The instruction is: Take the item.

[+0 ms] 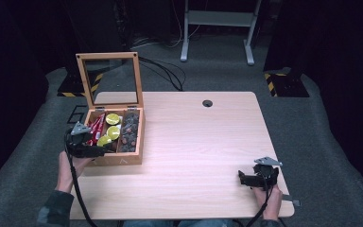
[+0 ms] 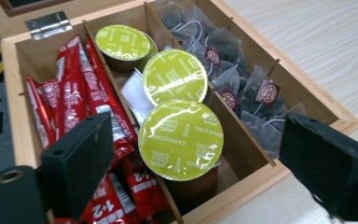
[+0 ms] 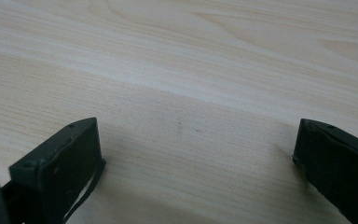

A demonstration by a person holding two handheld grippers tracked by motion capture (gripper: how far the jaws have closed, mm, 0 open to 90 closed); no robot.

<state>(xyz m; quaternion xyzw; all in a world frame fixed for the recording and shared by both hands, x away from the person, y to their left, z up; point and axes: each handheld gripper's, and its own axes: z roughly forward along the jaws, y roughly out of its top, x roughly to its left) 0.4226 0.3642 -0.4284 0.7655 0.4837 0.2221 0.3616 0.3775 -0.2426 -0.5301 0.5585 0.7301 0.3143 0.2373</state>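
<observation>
Item: my left gripper (image 2: 186, 154), jaws wide, nothing held, poised over nearest green coffee pod (image 2: 181, 138) in mid compartment of open wooden box (image 1: 118, 160); pick not yet started, I'd say; right gripper (image 1: 246, 177) jaws wide, idle on table (image 1: 198, 142).

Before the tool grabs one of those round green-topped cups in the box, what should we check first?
1. Glass-paned lid of the wooden box open: ok, it stands upright.
2. Left tool open: ok, jaws spread wide.
3. Nearest green foil-topped coffee capsule between the jaws: ok in the left gripper view.
4. Tool low enough to grip: cannot tell.
5. Red sachets beside the capsule clear of the jaw: cannot tell.
6. Right tool out of the way: ok, open over bare light wooden table.
</observation>
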